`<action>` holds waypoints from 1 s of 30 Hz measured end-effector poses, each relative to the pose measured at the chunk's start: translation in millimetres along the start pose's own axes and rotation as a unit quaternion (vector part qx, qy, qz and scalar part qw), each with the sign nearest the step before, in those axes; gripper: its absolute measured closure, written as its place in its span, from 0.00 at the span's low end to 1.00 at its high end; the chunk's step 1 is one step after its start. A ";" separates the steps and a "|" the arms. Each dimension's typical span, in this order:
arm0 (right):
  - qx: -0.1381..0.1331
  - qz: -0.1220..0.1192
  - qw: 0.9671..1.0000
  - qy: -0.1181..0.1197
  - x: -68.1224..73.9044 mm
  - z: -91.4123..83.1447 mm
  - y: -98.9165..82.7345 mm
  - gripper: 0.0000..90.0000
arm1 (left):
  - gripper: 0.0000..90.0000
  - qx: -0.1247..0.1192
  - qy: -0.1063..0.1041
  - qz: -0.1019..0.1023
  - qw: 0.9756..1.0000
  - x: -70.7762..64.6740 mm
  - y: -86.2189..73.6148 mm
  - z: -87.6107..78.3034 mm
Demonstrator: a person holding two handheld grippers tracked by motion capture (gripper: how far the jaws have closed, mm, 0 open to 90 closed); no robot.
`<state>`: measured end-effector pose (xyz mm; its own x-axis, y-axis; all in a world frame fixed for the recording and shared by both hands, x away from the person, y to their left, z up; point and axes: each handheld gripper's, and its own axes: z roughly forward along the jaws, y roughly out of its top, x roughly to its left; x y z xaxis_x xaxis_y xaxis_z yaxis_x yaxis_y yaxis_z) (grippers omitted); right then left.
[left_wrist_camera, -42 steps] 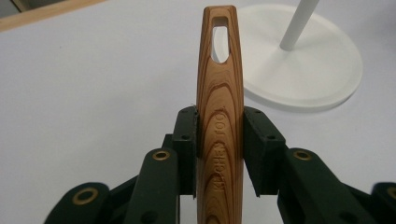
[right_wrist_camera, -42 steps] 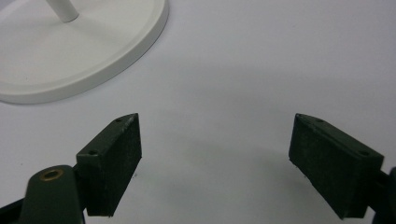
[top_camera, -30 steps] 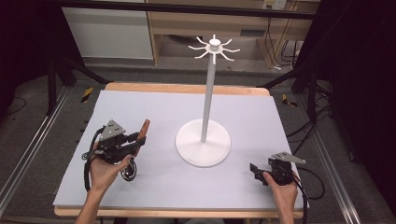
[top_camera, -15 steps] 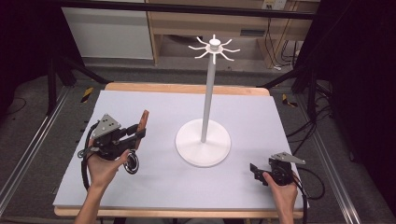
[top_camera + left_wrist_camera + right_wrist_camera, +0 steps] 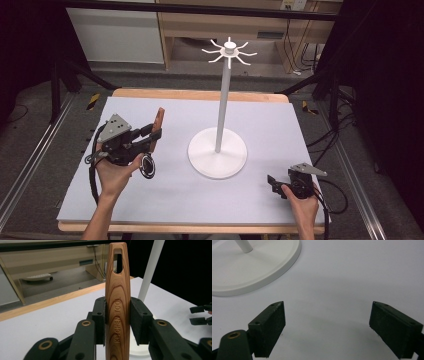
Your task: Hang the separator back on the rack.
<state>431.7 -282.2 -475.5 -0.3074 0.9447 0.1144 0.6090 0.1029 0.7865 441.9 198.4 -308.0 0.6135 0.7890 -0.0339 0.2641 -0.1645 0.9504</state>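
Clamping a wooden kitchen tool (image 5: pixel 117 307) by its handle, the left gripper (image 5: pixel 150 136) is held above the table's (image 5: pixel 300 120) left side, left of the white hook stand (image 5: pixel 218 150). The tool's round black head (image 5: pixel 147 166) is seen below the hand. The right gripper (image 5: pixel 327 322), near the right front edge, is spread apart with nothing between; its jaws have just been opening.

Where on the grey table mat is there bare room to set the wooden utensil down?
The pale grey table mat is bare along its near edge between the left gripper, shut on the wooden kitchen-tool handle, and the open right gripper. The far strip behind the white hook stand's round base is also free. It is tightest between the left gripper and that base.
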 end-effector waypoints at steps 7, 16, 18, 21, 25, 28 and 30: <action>0.001 0.000 1.000 -0.003 -0.4 0.6 0.1 0.15 | 0.75 -0.014 -0.004 0.009 1.000 -5.7 14.7 -1.3; 0.002 -0.002 1.000 -0.005 -0.5 0.8 0.3 0.15 | 0.75 -0.030 -0.009 0.007 0.999 -6.3 28.0 -1.5; 0.003 -0.001 1.000 -0.005 -1.0 0.7 0.1 0.15 | 0.75 -0.034 -0.009 0.005 0.999 -6.5 29.9 -1.4; 0.003 0.002 1.000 -0.006 -1.1 0.5 -0.2 0.15 | 0.75 -0.037 -0.011 0.004 0.999 -6.6 32.9 -1.2; 0.002 0.004 1.000 -0.006 -1.1 0.5 -0.3 0.14 | 0.75 -0.047 -0.014 0.005 0.999 -8.1 42.5 -0.7; 0.002 0.002 1.000 -0.006 -1.4 0.4 -0.3 0.14 | 0.75 -0.054 -0.017 0.005 0.998 -10.1 48.2 -0.7; 0.000 0.000 1.000 -0.006 -1.6 0.0 -0.3 0.14 | 0.75 -0.055 -0.018 0.009 0.998 -11.7 51.6 -0.6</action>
<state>432.0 -283.7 -475.9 -0.2988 0.9483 0.1074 0.6095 0.1030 0.7860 447.9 181.0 -258.3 0.6435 0.7650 -0.0261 0.1704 -0.1100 0.9792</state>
